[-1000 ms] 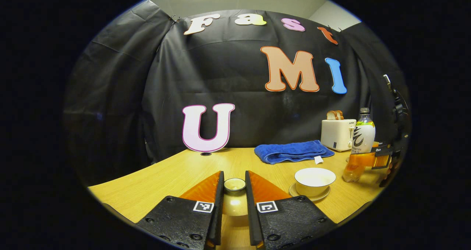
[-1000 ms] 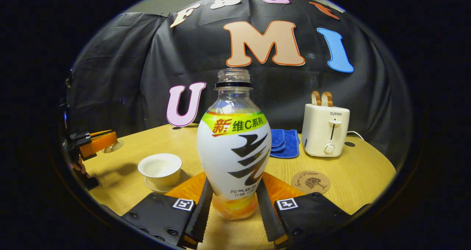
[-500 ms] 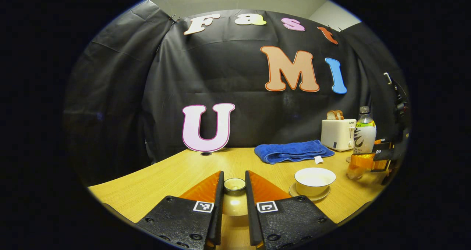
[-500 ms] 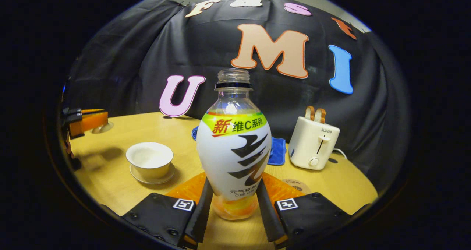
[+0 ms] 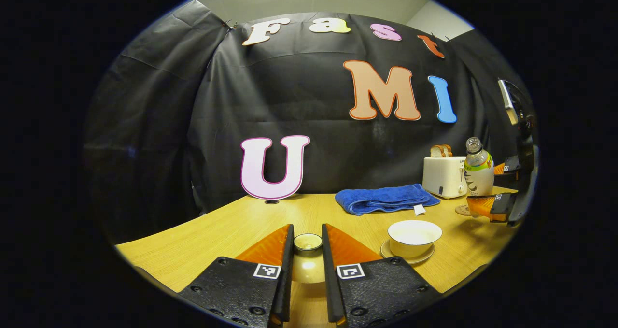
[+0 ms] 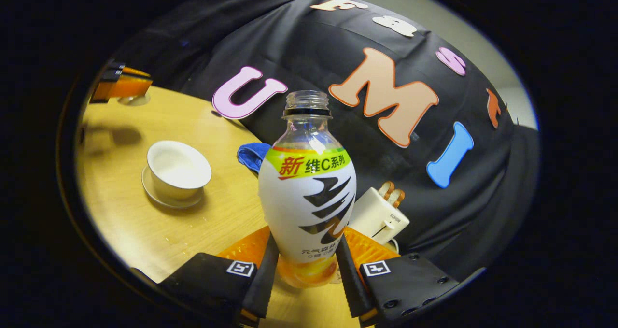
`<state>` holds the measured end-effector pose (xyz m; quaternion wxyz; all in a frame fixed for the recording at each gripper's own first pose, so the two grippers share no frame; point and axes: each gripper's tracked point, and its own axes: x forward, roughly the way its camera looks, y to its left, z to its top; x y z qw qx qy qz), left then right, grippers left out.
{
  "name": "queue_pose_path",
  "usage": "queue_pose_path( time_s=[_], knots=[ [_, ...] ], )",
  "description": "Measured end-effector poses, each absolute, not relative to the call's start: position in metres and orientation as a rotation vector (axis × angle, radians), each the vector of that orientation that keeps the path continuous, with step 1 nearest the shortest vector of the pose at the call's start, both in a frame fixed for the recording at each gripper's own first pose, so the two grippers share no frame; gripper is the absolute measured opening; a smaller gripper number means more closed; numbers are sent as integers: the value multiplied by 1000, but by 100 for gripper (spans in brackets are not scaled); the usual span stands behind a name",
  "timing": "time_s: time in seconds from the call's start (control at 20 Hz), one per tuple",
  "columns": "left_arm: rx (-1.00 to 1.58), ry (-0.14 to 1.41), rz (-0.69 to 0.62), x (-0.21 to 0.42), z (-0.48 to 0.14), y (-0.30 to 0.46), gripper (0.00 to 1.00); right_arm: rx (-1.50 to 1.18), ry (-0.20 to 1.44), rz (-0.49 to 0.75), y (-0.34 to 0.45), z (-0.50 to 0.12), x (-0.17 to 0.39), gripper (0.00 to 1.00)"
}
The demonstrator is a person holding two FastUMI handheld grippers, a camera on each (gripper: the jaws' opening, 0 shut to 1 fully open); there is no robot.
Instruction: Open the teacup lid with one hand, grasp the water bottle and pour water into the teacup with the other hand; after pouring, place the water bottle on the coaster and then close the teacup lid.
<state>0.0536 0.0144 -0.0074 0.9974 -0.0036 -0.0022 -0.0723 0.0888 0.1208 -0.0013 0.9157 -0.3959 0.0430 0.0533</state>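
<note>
In the left gripper view, the left gripper (image 5: 307,263) is seen at the bottom, its two fingers pressed in on the teacup lid (image 5: 308,265), which is pinched between them by its knob above the wooden table (image 5: 203,241). To the right of the lid, and a little farther off, the uncovered teacup (image 5: 414,235) is set on its saucer (image 5: 406,258). A folded blue towel (image 5: 384,198) is laid farther back, near the cloth wall. At the far right a white toaster (image 5: 443,176) with bread slices in its slots is seen, and just beside it the water bottle (image 5: 477,171) is held by the right gripper (image 5: 492,205). The bottle is tilted a little, with its open neck leaning to the left. A coaster (image 5: 462,210) is partly seen under the bottle; whether the two are touching cannot be told.

In the right gripper view, the right gripper (image 6: 306,275) is closed on the lower body of the water bottle (image 6: 307,192), both fingers being pressed against its sides. The scene is shown strongly slanted. The teacup (image 6: 177,166) and saucer (image 6: 170,200) are seen on the table (image 6: 193,231) to the left of the bottle, well apart from it. A corner of the towel (image 6: 251,155) is shown behind the bottle, and the toaster (image 6: 381,212) to its right. At the far left the left gripper (image 6: 120,85) is seen with the lid (image 6: 134,99) in its grip.
</note>
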Motion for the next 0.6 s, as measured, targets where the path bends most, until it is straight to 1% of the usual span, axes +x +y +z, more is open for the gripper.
queue_pose_path(
  time_s=[0.15,0.6],
  knots=[
    [-7,-3,-145,55,-8,14,28,-975,47,93,119,10,92,65],
    [-7,-3,-143,54,-7,14,28,-1342,-11,125,130,5,99,65]
  ],
)
